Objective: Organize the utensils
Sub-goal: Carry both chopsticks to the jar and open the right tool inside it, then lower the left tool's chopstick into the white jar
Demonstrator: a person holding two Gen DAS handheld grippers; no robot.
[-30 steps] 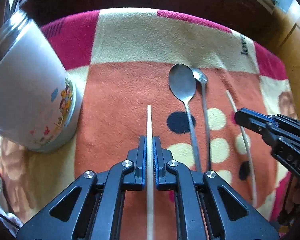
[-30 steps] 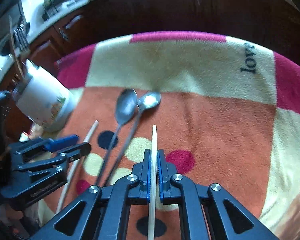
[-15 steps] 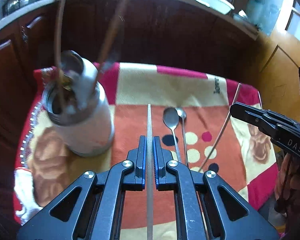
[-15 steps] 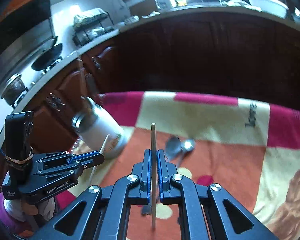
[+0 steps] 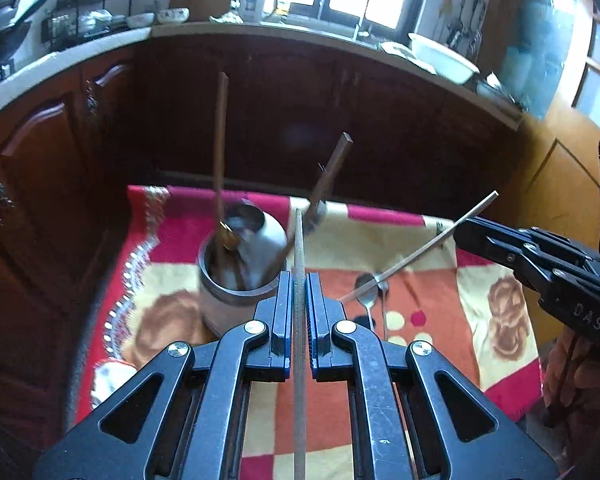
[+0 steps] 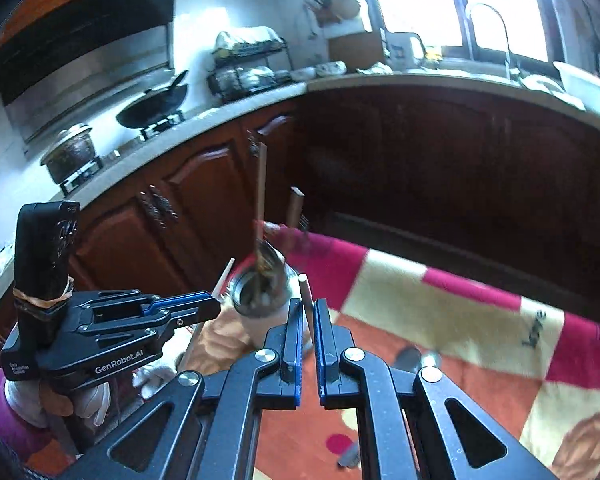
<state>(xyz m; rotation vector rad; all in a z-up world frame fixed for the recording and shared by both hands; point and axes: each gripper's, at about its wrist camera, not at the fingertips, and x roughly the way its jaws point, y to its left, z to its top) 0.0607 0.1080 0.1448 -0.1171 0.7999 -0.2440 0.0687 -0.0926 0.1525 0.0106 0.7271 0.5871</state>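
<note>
A: Two chopsticks are in hand. Left gripper (image 5: 299, 312) is clamped on one chopstick (image 5: 299, 264), right gripper (image 6: 308, 344) clamped on the other chopstick (image 6: 305, 296).

B: Where is the holder?

A: White canister (image 5: 236, 280), open mouth up, near the blanket's left edge, with two brown sticks (image 5: 220, 140) standing in it. It lies ahead and below both grippers; the left one looks nearer.

B: Axes?

A: Left chopstick runs straight ahead, its tip over the canister's right rim. Right chopstick points toward the rim too. Judgement: both need tipping toward upright before lowering.

B: Surface, room?

A: Patterned blanket (image 5: 420, 240); two spoons (image 5: 370, 304) lie right of the canister. Dark cabinets (image 5: 340, 100) behind, sink under window.
</note>
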